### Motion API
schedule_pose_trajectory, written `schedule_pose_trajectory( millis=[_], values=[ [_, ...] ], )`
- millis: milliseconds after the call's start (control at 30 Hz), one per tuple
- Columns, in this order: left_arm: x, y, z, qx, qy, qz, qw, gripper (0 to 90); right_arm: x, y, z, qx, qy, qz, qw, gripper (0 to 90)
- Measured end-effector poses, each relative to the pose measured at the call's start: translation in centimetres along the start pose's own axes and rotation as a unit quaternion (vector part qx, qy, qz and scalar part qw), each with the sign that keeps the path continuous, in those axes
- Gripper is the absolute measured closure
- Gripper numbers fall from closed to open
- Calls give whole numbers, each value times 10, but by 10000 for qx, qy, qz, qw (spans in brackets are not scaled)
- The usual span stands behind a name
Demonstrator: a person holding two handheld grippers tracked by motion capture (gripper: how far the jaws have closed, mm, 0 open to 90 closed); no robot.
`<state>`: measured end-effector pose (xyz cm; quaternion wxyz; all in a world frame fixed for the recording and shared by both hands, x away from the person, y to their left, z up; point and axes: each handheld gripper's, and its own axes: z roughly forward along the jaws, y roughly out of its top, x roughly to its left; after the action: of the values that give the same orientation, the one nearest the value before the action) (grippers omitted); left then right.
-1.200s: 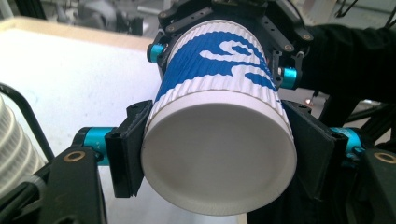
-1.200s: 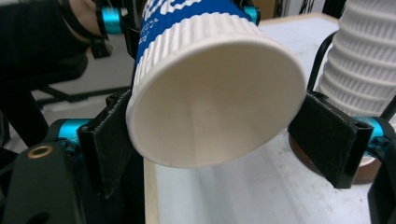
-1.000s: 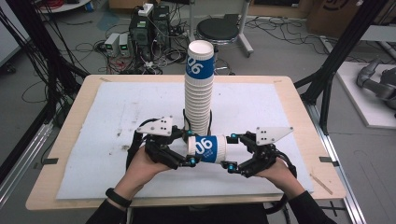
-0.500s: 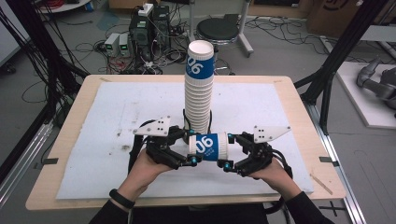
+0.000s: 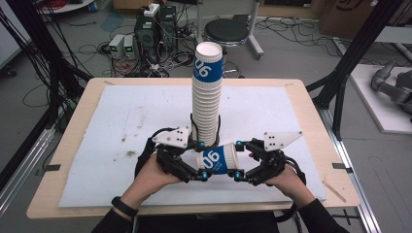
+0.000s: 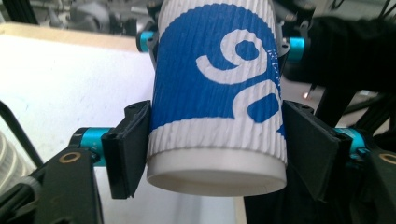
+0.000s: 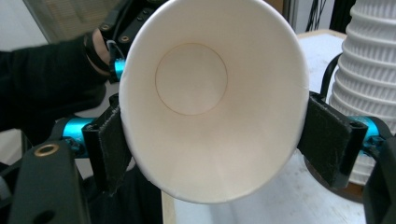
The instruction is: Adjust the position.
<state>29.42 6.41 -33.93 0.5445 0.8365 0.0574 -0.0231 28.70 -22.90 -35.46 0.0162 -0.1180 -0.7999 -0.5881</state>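
Note:
A blue paper cup with a white "06" lies level in the air over the table's front, held between the two grippers. My left gripper has its pads on both sides of the cup's base; its jaws have just been opening a little, with the cup still between them. My right gripper grips the cup's open mouth, which is squeezed into an oval; its jaws have just been closing on it. Right behind the held cup rises a tall stack of cups.
A white mat covers most of the wooden table. The stack of cups stands close beside my right gripper's outer jaw. Black frame posts, cables and electronics surround the table on the floor.
The cup and both grippers sit slightly nearer the table's front edge than before. The stack has not moved.

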Motion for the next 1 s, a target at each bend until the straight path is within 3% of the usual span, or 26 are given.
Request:
schedule_pose_trajectory(
  millis=[133, 233, 400, 533, 667, 767, 1000],
  values=[
    [-3, 3, 4, 423, 44, 140, 9990, 248, 1, 0, 2, 235, -8, -86, 9997, 197],
    [-5, 2, 10, 795, 68, 221, 9966, 243, 3, 0, 5, 408, -28, -153, 9990, 197],
    [-5, 0, 16, 952, 45, 321, 9949, 288, 5, 1, 7, 560, -61, -381, 9977, 185],
    [-3, 0, 10, 698, 80, 364, 9969, 294, 4, 2, 5, 445, -87, -384, 9982, 176],
    [3, -2, -3, 126, 136, 204, 9996, 296, 1, 4, -4, 172, -123, -188, 9996, 175],
    [5, -3, -9, -226, 116, 97, 9996, 296, -2, 5, -7, 4, -193, 15, 9998, 175],
    [2, -5, 0, -390, 63, 78, 9992, 296, 1, 6, 1, -482, 43, 335, 9983, 176]
  ],
)
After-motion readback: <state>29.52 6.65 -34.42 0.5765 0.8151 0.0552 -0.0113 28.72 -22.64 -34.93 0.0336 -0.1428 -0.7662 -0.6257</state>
